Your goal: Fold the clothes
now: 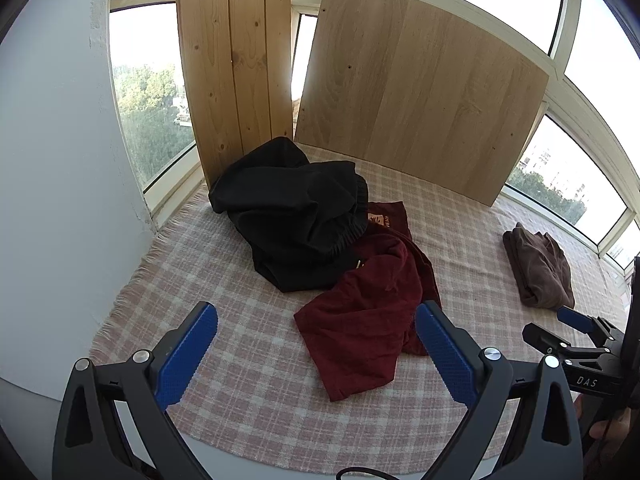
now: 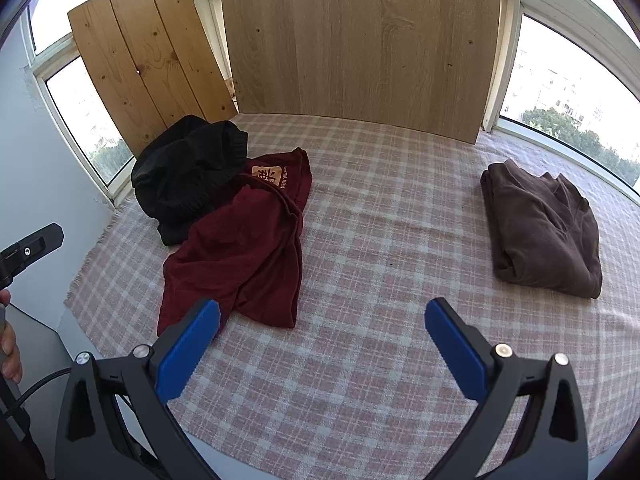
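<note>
Blue-padded fingers of the left gripper (image 1: 316, 344) and the right gripper (image 2: 322, 344) stand spread wide with nothing between them, both tilted down over the checked blanket (image 2: 360, 240) on the surface. Just beyond the left gripper lies a crumpled maroon shirt (image 1: 372, 312), partly under a heaped black garment (image 1: 296, 212) nearer the upright wooden boards (image 1: 232, 60). Well apart, on the right side, rests a folded brown garment (image 2: 544, 228).
</note>
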Demonstrator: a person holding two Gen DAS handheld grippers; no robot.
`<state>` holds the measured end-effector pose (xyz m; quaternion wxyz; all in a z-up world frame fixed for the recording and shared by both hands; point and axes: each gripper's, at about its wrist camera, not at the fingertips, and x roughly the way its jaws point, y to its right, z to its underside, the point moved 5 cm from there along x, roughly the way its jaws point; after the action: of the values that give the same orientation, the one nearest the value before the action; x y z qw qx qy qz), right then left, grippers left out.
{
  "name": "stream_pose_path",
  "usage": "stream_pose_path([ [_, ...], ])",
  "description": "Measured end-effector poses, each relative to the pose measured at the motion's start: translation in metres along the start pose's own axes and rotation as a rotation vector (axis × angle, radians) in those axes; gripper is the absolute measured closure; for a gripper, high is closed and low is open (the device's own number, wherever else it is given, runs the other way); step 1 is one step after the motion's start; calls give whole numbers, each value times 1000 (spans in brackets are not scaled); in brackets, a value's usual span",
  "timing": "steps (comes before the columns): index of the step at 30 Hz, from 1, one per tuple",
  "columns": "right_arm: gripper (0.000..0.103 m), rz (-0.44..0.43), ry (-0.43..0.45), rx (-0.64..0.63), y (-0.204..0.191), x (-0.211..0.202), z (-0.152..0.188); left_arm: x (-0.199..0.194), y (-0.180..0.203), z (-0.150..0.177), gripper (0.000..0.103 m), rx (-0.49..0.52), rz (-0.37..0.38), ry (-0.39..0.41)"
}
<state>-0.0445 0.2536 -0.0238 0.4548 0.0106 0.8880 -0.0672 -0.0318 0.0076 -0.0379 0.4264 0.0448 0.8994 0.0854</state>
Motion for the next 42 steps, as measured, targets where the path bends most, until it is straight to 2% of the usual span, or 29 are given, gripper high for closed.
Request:
stream_pose_path([
  [7,0,11,47,-60,-11,-7,-10,1,-1,-9,3,39,-27,29],
  [20,0,8,50,-59,-14,-13,-10,-9,22,-1,3,80,-37,44],
  [26,0,15,76,-59,-13,-19,-14,-21,29,-8,3,108,-78,108],
  [36,0,9,124,-62,-14,-29,-26,-32,41,-20,3,133,-88,177],
  [42,0,11,151,-65,-14,-35,-34,-33,48,-24,3,146,-77,186],
])
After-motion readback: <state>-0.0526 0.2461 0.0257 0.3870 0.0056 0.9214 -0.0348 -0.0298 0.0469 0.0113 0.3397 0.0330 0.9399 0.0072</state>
